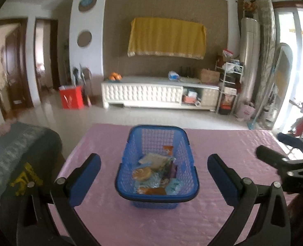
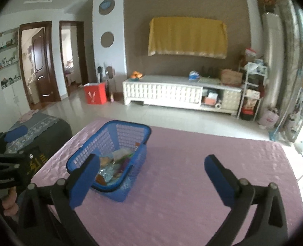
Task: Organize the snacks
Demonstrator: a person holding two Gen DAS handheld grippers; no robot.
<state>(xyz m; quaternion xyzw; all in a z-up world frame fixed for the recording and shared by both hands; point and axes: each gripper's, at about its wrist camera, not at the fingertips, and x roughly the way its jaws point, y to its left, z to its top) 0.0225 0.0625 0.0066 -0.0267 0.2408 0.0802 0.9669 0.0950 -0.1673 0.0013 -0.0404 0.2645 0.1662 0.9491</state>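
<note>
Pink-covered tabletop (image 1: 102,221), spanning the near field of both wrist views. Blue plastic basket (image 1: 189,186) standing upright on the tabletop, toward its far left part in the right wrist view. Left claw (image 1: 154,179), jaws spread wide and empty, framing the basket without touching it. Right claw (image 2: 149,176), jaws likewise spread wide, nothing between them, the basket behind its left finger. Packaged snacks (image 1: 151,172) lying heaped on the basket floor.

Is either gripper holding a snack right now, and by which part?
Neither. Left gripper and right gripper are open and empty; snacks lie in the basket.
</note>
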